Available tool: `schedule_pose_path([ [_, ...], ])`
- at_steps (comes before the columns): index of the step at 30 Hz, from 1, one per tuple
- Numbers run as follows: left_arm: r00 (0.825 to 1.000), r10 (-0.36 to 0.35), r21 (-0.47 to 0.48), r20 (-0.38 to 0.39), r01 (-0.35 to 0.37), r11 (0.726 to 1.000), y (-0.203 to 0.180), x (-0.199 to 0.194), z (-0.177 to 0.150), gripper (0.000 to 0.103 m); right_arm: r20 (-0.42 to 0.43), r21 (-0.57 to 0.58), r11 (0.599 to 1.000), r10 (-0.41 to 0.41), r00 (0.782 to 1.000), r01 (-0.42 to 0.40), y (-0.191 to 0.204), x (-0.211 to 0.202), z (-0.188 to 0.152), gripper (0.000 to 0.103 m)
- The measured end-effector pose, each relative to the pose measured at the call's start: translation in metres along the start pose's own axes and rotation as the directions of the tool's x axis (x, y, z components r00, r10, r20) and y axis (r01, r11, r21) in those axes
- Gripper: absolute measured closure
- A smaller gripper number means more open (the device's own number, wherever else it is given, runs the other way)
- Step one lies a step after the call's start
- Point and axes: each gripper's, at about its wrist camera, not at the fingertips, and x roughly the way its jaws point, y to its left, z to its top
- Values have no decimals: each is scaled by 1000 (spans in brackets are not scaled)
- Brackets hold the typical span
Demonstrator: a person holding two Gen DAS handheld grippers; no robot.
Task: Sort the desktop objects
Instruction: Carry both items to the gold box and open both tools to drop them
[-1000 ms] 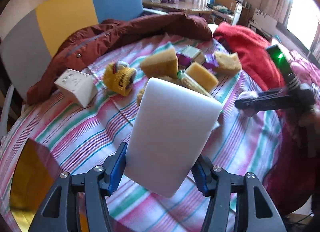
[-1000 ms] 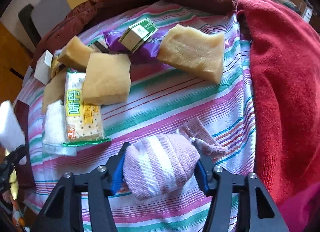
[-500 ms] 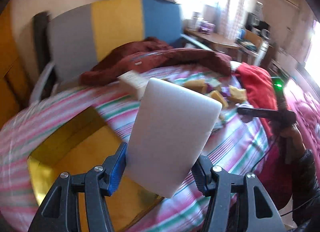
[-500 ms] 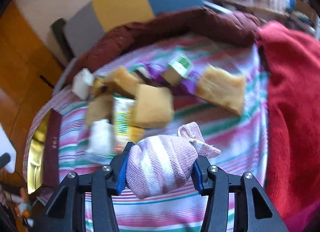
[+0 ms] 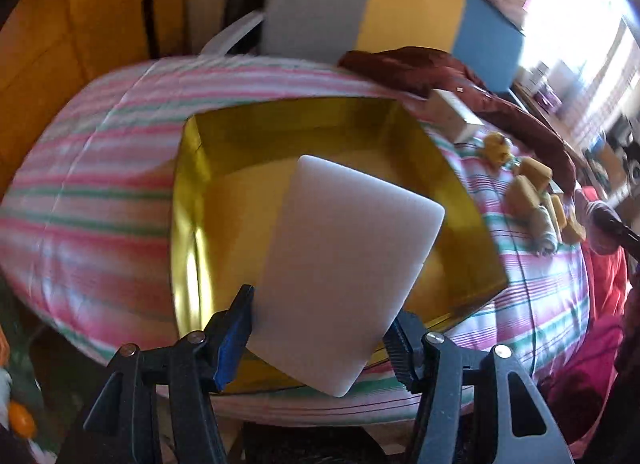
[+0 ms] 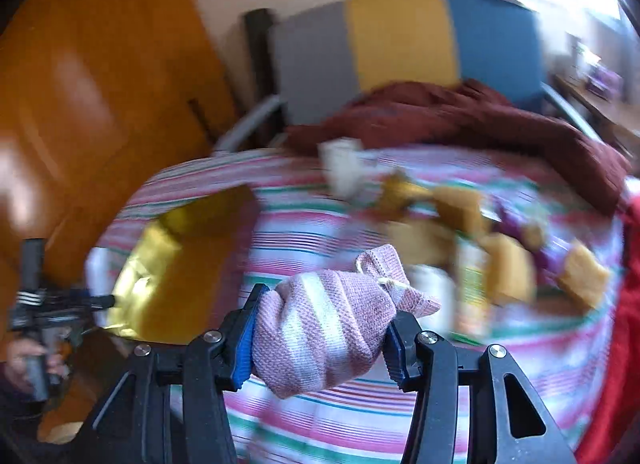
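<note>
My left gripper [image 5: 320,334] is shut on a white foam block [image 5: 344,264] and holds it above the open gold box [image 5: 188,224] on the striped cloth. My right gripper [image 6: 320,338] is shut on a pink-and-white striped cloth pouch [image 6: 320,328] and holds it above the cloth. The gold box also shows in the right wrist view [image 6: 176,264], to the left, with the left gripper [image 6: 80,300] beside it. Yellow sponges [image 5: 528,184], a white carton [image 5: 452,114] and snack packs lie at the right; the right wrist view is blurred.
A dark red jacket [image 5: 440,72] lies along the far edge of the striped cloth [image 5: 80,204]. A red garment [image 5: 604,276] lies at the right. A grey, yellow and blue chair back [image 5: 380,20] stands behind. Orange wooden panelling [image 6: 92,104] is at the left.
Both grippers have swung left with their loads. The left one now holds the white block over the gold box. The right view now takes in the box and is blurred.
</note>
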Motion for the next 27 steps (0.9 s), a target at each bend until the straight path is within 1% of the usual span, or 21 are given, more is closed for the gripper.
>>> schedule_pose_path([
  [3,999,44,-46,-6,-45,998,13,8,-8,42,-6,-44,993,105,994,-105,49,24,8,50],
  [6,998,61,-80,-10,-62,995,23,14,-14,41,-55,-84,978,188,981,-192,99,59,11,49],
  [10,994,107,-100,16,-105,989,31,12,-20,38,-129,-81,957,267,955,-278,143,101,7,48],
  [12,996,92,-117,17,-89,989,32,11,-19,38,-163,-60,948,299,940,-312,159,120,4,45],
  [16,995,96,-123,25,-92,988,32,8,-22,37,-237,29,920,385,892,-390,175,159,-5,39],
  [17,995,97,-124,28,-93,988,33,8,-21,36,-257,52,911,409,876,-410,178,166,-8,35],
  [18,995,96,-124,32,-91,988,33,6,-22,34,-276,86,896,441,854,-435,179,173,-11,31],
  [19,996,85,-122,30,-81,989,33,5,-22,29,-285,117,884,467,837,-453,179,178,-15,29],
  [20,997,72,-125,30,-67,990,32,5,-20,25,-290,129,878,477,830,-460,179,181,-18,28],
  [21,998,58,-134,32,-53,990,33,4,-20,23,-293,144,873,487,822,-466,178,182,-20,27],
  [23,998,57,-146,40,-50,988,34,2,-18,22,-291,168,865,501,815,-472,175,182,-23,24],
  [26,994,76,-156,72,-64,986,35,-7,-17,22,-266,188,860,510,818,-475,169,176,-24,22],
  [27,991,100,-160,92,-84,983,35,-11,-17,22,-263,189,860,509,820,-474,167,174,-24,22],
])
